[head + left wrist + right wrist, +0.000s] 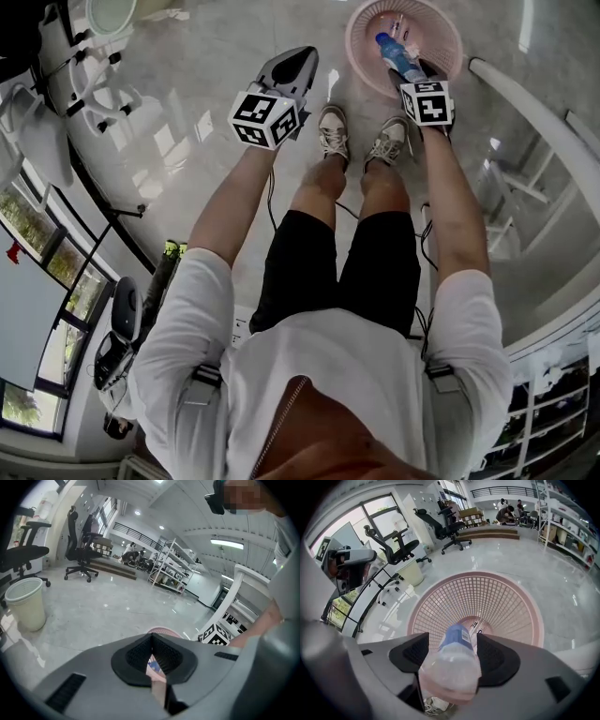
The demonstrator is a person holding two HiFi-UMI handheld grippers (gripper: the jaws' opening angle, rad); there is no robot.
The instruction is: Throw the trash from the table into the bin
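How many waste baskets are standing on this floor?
2. A pink mesh basket sits directly below the held bottle; a cream basket stands near the office chairs. Others may be hidden.

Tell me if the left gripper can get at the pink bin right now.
Probably yes: the left gripper, jaws shut, hangs beside the pink bin with only floor between. The right gripper, holding a bottle, occupies the bin's mouth, so room is tight.

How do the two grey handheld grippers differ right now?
The right gripper holds a clear plastic bottle with a blue label in its jaws; the left gripper has its jaws shut on nothing. The right gripper hangs over the pink mesh basket; the left gripper hangs beside it, over the floor. Both point downward and carry a black-and-white marker cube.
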